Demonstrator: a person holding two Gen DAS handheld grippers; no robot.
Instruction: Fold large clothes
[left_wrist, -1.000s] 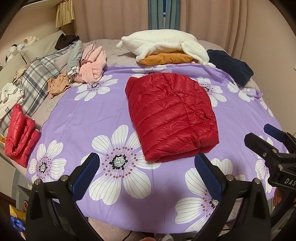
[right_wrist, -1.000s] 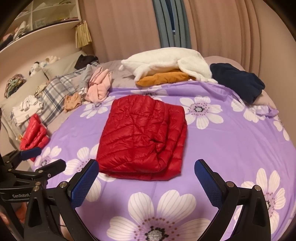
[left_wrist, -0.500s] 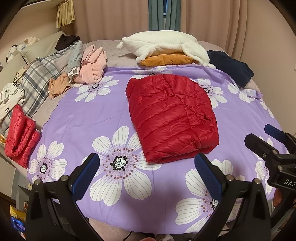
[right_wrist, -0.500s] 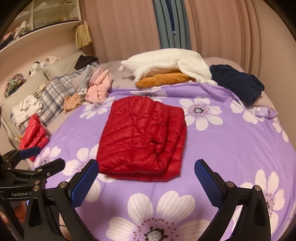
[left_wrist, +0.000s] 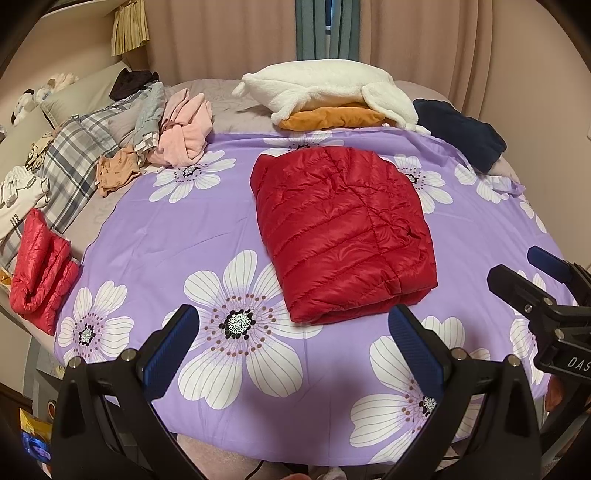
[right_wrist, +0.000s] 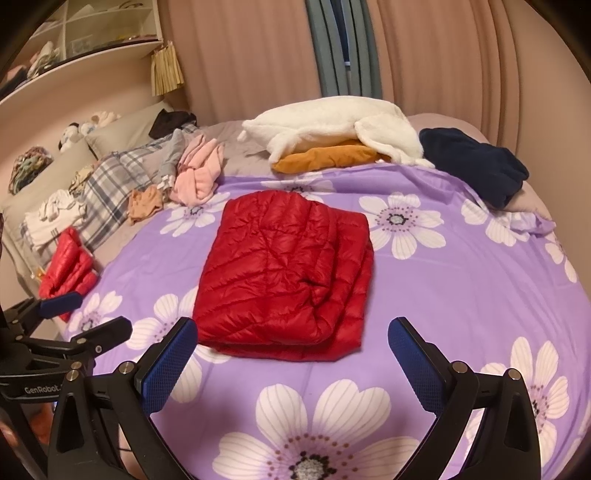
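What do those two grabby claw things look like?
Both are black frames with silver screws. The left gripper and the right gripper each carry two flat blue fingers with bumpy textured pads. White letters mark their sides: "GenRobot" on the left, "DAS" on the right.

A red quilted puffer jacket (left_wrist: 341, 232) lies folded into a thick rectangle, flat on the purple floral sheet (left_wrist: 177, 236).

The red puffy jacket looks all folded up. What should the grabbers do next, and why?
Probably pick it up and set it aside. The red puffy jacket lies folded in a neat rectangle on the purple flower sheet, and both the left gripper and right gripper are open and empty. Another folded red jacket already sits at the left.
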